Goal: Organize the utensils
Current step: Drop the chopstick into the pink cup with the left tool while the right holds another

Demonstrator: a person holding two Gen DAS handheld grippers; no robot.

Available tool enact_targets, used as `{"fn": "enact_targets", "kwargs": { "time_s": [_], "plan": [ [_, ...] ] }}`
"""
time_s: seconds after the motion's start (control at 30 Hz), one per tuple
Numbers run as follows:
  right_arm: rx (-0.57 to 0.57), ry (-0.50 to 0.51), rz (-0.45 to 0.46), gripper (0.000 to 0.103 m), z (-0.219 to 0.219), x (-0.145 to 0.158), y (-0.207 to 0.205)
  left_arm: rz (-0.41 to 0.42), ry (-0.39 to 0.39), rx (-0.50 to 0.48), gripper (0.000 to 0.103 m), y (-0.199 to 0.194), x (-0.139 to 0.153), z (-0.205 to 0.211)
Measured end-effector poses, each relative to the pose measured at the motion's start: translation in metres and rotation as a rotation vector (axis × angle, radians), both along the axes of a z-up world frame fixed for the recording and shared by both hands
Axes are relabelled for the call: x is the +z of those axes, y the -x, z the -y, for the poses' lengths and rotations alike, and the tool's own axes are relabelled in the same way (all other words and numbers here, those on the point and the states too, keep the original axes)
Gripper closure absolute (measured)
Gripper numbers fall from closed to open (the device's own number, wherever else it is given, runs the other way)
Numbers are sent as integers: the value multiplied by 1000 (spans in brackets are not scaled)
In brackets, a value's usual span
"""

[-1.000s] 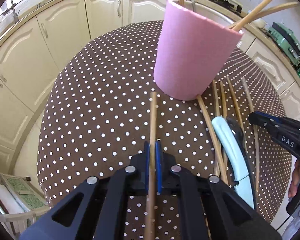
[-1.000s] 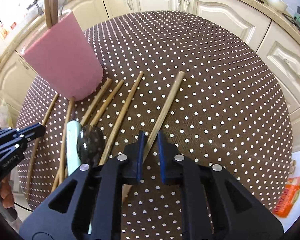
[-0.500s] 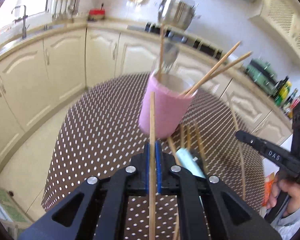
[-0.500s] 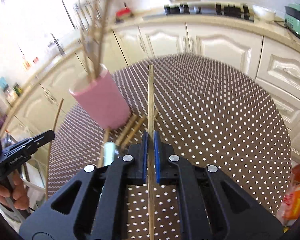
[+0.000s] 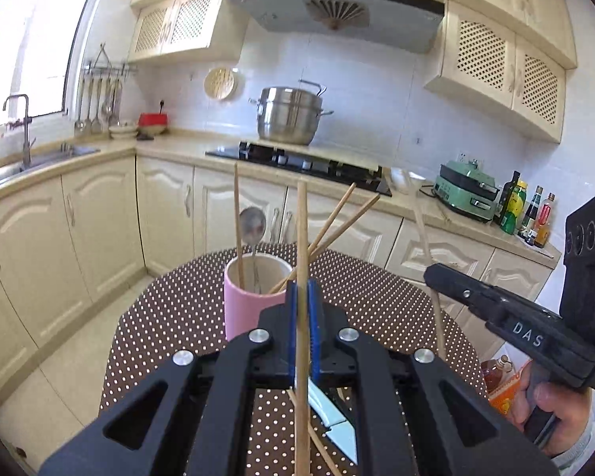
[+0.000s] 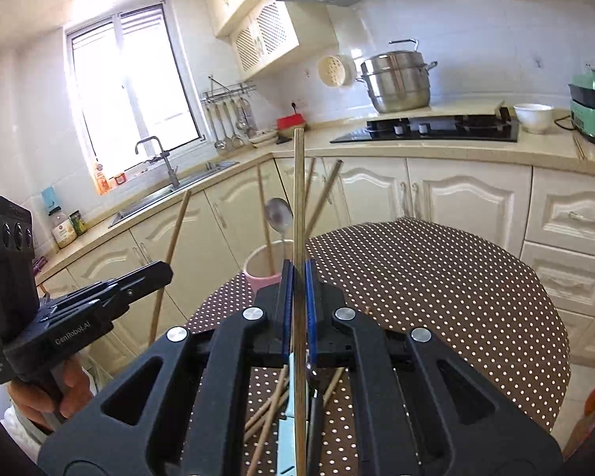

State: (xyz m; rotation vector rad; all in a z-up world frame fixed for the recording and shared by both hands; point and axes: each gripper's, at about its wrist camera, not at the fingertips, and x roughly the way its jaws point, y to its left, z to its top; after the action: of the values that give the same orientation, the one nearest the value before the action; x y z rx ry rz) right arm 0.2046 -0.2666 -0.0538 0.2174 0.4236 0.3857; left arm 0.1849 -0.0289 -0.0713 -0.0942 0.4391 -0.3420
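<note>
**Both grippers loaded, one chopstick each – drop into the pink cup**

Left gripper (image 5: 302, 297): jaws clamped on a wooden chopstick (image 5: 302, 230), held near upright, just in front of the pink cup (image 5: 250, 309). Right gripper (image 6: 297, 277): jaws clamped on its own chopstick (image 6: 298, 198), also upright, cup behind it.

Cup stands on the dotted surface (image 6: 436, 277), already holding several chopsticks and a metal spoon (image 5: 252, 224). More chopsticks and a pale blue utensil (image 5: 329, 412) lie loose on the surface under the grippers.

Advice for the step:
- Go one gripper at a time; the two are close, and sticks could cross.
- Bring the lower tip over the rim, inside the opening, before letting go.
- Aim for a gap between the sticks leaning in the cup.
- Release low so it doesn't bounce out or tip the cup.

Readable text: "DAS" on the right gripper's body, "GenRobot.AI" on the left one's. Bottle labels on the counter too small to read.
</note>
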Motion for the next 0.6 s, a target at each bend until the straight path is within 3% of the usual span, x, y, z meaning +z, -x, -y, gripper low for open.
{"fn": "enact_targets", "kwargs": {
  "time_s": [0.33,0.6],
  "plan": [
    [5,-12,147,96,-29,28,19,178,-39,6,97,23,32,13],
    [0,-34,229,96,-35,40,19,287,17,-1,97,23,50,17]
  ]
}}
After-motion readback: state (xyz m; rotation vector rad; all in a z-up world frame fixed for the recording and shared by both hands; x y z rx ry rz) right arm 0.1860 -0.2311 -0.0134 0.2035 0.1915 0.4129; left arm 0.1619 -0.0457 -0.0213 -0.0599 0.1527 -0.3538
